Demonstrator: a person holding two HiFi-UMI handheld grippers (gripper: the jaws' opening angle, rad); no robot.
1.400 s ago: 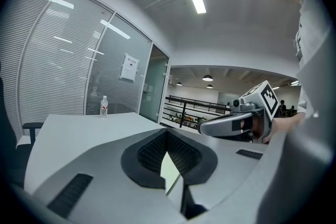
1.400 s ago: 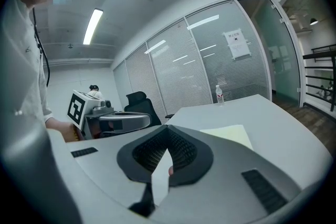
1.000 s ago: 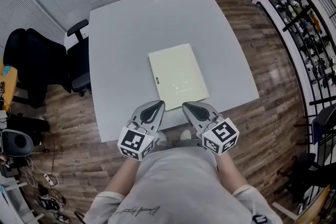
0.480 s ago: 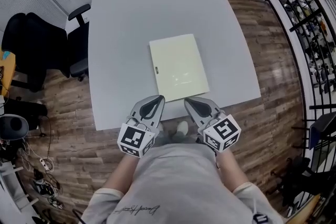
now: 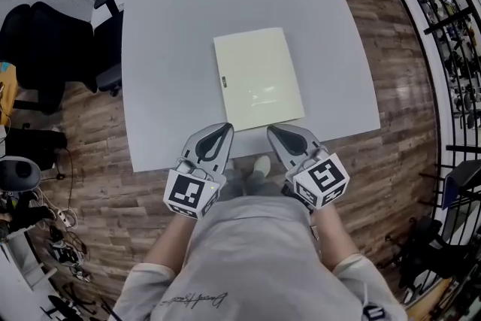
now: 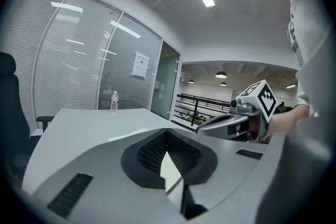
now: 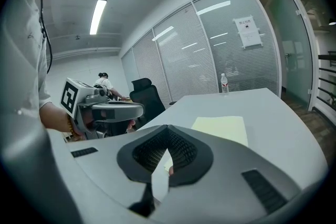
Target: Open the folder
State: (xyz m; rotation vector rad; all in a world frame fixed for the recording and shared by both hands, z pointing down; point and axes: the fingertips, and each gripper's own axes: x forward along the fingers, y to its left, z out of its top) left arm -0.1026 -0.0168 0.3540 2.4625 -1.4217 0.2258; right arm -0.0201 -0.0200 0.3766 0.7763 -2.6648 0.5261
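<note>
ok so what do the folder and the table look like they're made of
The folder: probably thin plastic, pale yellow-green, slightly glossy; it shows soft light reflections. The table: looks like smooth matte laminate, light grey, uniform with no grain.

No text, number or brand can be read.

- A line of script runs across my shirt point(image 5: 197, 301); I cannot make out the letters.
- The cube point(image 5: 191, 194) on my left gripper point(image 5: 225, 129) and the cube point(image 5: 321, 180) on my right gripper point(image 5: 273, 131) each show black-and-white square markers, with no characters.
- The folder point(image 5: 259, 83) has a small dark tag point(image 5: 222, 78) at its left edge, too small to read.
- A white notice point(image 7: 247, 31) hangs on the far glass wall point(image 7: 210, 55); its print is too fine to read.
- The label on the bottle point(image 7: 224, 83) at the table's far edge is also illegible.
</note>
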